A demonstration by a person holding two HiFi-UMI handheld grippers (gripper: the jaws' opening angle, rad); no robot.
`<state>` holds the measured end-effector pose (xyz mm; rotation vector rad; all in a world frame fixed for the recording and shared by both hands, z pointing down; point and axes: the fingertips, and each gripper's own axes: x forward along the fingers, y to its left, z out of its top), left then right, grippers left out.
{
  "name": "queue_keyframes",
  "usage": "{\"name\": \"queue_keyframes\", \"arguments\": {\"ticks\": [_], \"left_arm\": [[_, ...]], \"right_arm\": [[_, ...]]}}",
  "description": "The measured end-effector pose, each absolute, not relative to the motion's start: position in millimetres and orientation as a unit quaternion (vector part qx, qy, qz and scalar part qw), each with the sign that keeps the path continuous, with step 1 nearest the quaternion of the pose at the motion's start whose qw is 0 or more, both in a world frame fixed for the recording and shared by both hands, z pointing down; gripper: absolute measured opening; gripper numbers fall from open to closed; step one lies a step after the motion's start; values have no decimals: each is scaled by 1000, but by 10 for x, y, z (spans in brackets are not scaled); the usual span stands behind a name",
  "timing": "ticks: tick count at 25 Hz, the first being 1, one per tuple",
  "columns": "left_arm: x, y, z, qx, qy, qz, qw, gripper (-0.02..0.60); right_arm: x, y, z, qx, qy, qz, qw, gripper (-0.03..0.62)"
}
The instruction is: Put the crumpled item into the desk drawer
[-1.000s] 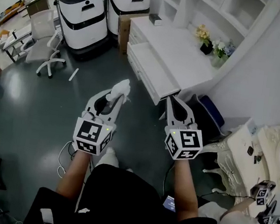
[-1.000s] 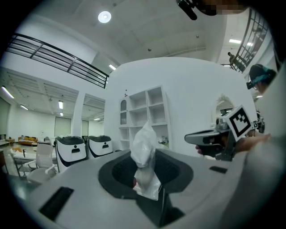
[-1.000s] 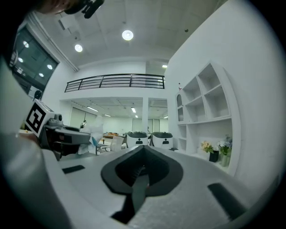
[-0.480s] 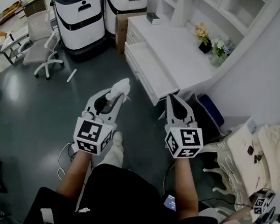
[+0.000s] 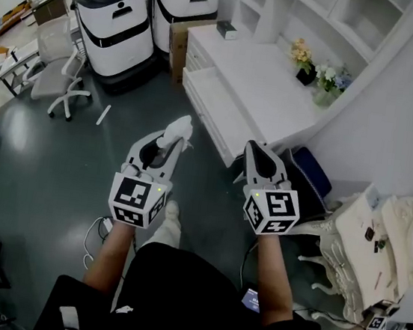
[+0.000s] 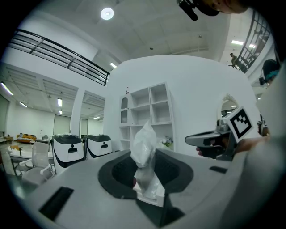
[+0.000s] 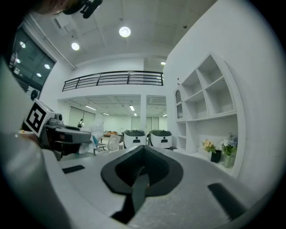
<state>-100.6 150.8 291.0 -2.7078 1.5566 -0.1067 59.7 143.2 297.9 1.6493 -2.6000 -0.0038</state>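
A crumpled white item (image 5: 177, 129) sticks up from the tips of my left gripper (image 5: 170, 142), which is shut on it. In the left gripper view the crumpled item (image 6: 145, 154) stands upright between the jaws of my left gripper (image 6: 147, 188). My right gripper (image 5: 255, 153) is shut and holds nothing, level with the left one; its jaws meet in the right gripper view (image 7: 139, 172). The white desk (image 5: 267, 74) stands ahead, its drawer (image 5: 215, 107) pulled open just beyond both grippers.
Two white and black machines (image 5: 118, 24) stand at the back left beside a cardboard box (image 5: 180, 44). An office chair (image 5: 54, 61) is on the left. Flowers (image 5: 316, 65) sit on the desk under wall shelves (image 5: 325, 10). An ornate white chair (image 5: 343, 243) is at the right.
The desk and open drawer have shifted slightly in the head view as the person moves. Both grippers keep the same pose, the left still shut on the crumpled item.
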Motion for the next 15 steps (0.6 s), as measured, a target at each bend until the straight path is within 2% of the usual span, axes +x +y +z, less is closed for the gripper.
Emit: {"name": "queue_keyframes", "arguments": {"ticks": [15], "left_arm": [[-1252, 128, 2817, -870, 492, -31, -7, 92]], "right_arm": [[367, 72, 2939, 537, -842, -3, 46, -6]]}}
